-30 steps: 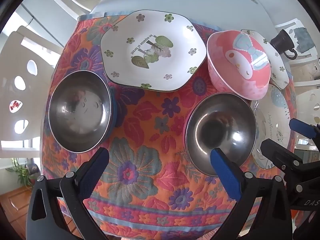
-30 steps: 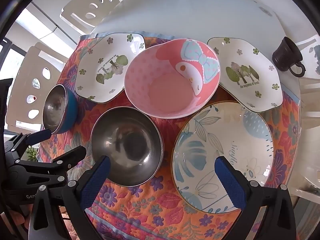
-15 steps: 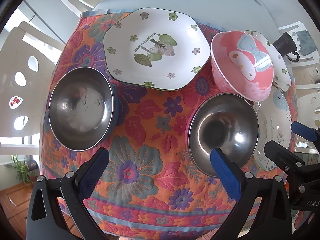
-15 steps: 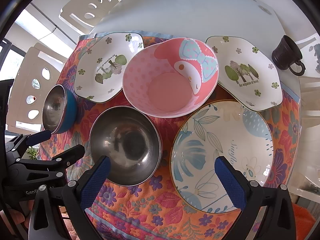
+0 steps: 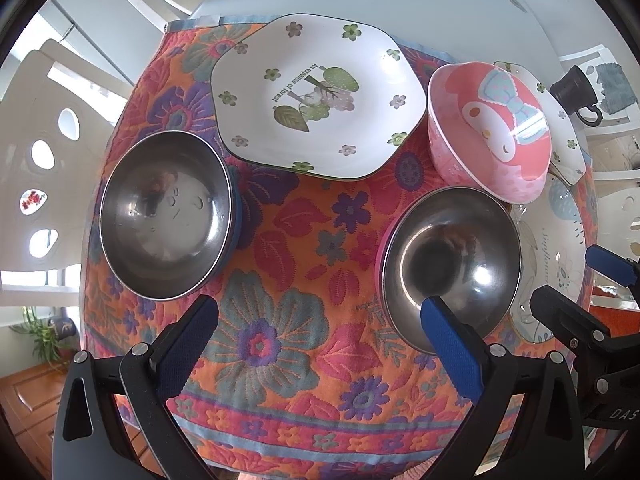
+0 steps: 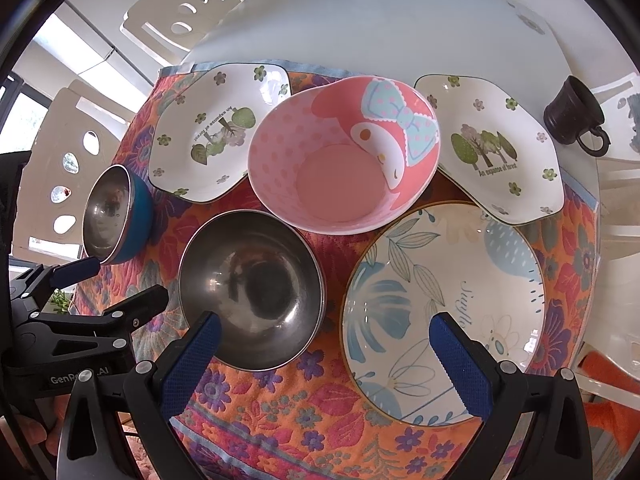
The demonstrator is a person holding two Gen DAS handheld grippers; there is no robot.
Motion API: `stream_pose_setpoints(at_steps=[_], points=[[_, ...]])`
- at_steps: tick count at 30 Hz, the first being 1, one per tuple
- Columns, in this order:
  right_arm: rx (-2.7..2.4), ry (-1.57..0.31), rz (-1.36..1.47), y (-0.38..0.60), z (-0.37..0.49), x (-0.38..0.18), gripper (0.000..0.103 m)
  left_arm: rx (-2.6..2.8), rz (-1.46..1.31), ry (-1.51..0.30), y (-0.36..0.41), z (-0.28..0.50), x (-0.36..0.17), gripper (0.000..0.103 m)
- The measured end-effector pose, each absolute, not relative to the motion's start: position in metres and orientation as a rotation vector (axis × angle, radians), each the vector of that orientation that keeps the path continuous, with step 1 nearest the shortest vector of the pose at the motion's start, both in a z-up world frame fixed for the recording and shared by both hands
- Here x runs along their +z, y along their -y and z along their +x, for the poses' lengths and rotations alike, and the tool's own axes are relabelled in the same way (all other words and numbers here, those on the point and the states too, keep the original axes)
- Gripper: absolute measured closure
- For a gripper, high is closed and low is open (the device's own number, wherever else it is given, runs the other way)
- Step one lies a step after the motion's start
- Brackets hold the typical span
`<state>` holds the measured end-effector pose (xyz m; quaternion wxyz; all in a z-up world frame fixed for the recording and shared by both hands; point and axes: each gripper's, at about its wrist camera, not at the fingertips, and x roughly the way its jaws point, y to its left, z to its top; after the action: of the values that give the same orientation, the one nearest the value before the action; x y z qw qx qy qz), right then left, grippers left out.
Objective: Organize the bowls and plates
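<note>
Left gripper (image 5: 316, 328) spread wide, empty, slightly nearer the cloth than a second ago; right gripper (image 6: 326, 334) likewise agape, barely shifted. Steel bowl (image 6: 250, 288), pink bowl (image 6: 342, 156), round leaf plate (image 6: 444, 312) unmoved on floral cloth (image 5: 288, 272). Sorting not begun.
</note>
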<state>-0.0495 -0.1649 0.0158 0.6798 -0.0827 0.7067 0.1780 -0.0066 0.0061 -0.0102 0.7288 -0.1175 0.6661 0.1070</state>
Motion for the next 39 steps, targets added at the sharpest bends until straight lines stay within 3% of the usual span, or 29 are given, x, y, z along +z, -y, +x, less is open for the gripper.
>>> stream_pose_setpoints(at_steps=[39], points=[[0.400, -1.595, -0.181, 0.1648, -0.0537, 0.0126, 0.000, 0.251, -0.269, -1.459, -0.0137, -0.0062, -0.0056, 0.002]])
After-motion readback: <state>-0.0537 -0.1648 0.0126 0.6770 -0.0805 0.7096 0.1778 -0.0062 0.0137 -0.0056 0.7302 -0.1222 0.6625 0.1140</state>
